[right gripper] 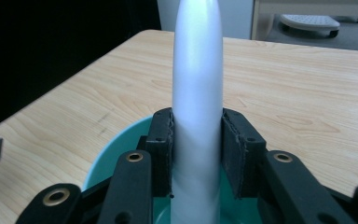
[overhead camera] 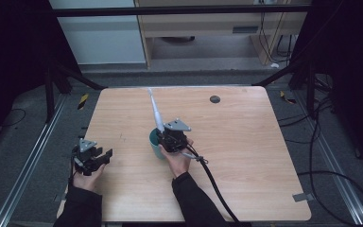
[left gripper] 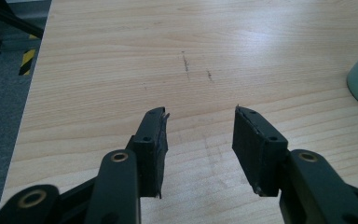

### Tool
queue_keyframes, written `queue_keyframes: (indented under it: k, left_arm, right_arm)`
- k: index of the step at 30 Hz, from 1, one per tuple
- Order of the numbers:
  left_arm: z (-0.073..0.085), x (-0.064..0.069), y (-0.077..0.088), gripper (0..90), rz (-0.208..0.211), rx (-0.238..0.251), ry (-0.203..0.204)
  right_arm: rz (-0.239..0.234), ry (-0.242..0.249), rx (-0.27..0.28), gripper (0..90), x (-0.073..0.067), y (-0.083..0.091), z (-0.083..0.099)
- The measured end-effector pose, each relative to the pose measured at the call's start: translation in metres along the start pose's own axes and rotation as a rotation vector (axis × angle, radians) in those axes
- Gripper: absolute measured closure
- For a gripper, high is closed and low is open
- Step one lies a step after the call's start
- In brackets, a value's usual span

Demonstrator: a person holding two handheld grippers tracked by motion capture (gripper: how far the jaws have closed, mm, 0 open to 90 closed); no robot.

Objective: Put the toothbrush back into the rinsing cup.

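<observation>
Clamping a long white handle [right gripper: 197, 93], the right gripper [overhead camera: 172, 138] holds it tilted over the teal cup [overhead camera: 155, 144], lower end inside. Left gripper [left gripper: 199, 140]: jaws wide apart, empty, resting well left of the cup on the counter [overhead camera: 246, 142].

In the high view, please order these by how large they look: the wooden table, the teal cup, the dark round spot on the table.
1. wooden table
2. teal cup, partly hidden by the right gripper
3. dark round spot
</observation>
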State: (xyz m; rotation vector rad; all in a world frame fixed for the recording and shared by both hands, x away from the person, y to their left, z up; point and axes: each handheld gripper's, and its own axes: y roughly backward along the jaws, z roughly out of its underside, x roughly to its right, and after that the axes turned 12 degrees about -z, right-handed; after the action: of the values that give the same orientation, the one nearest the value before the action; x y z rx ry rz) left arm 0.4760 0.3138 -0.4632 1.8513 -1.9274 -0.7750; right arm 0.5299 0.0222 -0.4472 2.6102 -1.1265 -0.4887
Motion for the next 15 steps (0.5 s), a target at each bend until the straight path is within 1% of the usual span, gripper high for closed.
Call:
queue_keyframes:
  k: [1, 3, 6, 7, 8, 10, 12, 15]
  left_arm:
    - [0.000, 0.000, 0.000, 54.0, -0.001, 0.000, 0.000]
    - [0.000, 0.000, 0.000, 54.0, -0.001, -0.001, 0.000]
    - [0.000, 0.001, 0.000, 54.0, -0.001, -0.003, -0.006]
    - [0.000, 0.001, 0.000, 54.0, 0.000, -0.003, -0.007]
    - [0.000, 0.001, 0.000, 54.0, 0.001, -0.003, -0.007]
    - [0.000, 0.001, -0.001, 54.0, 0.001, -0.004, -0.008]
    - [0.000, 0.001, -0.001, 54.0, 0.000, -0.003, -0.006]
    - [0.000, 0.000, -0.001, 54.0, -0.001, -0.004, -0.005]
  right_arm:
    - [0.001, 0.006, -0.003, 65.7, -0.001, 0.000, 0.000]
    - [-0.008, 0.001, -0.017, 65.3, -0.001, 0.000, -0.001]
    - [-0.023, -0.008, -0.015, 62.9, -0.001, 0.001, -0.002]
    - [-0.029, -0.008, -0.010, 63.5, -0.001, 0.001, -0.003]
    - [-0.022, 0.000, -0.010, 63.6, -0.002, 0.002, -0.004]
    - [-0.025, 0.004, -0.005, 62.6, -0.003, 0.003, -0.005]
    - [-0.034, -0.001, 0.004, 57.9, -0.003, 0.006, -0.006]
    - [-0.043, 0.016, 0.025, 50.4, -0.004, 0.014, -0.010]
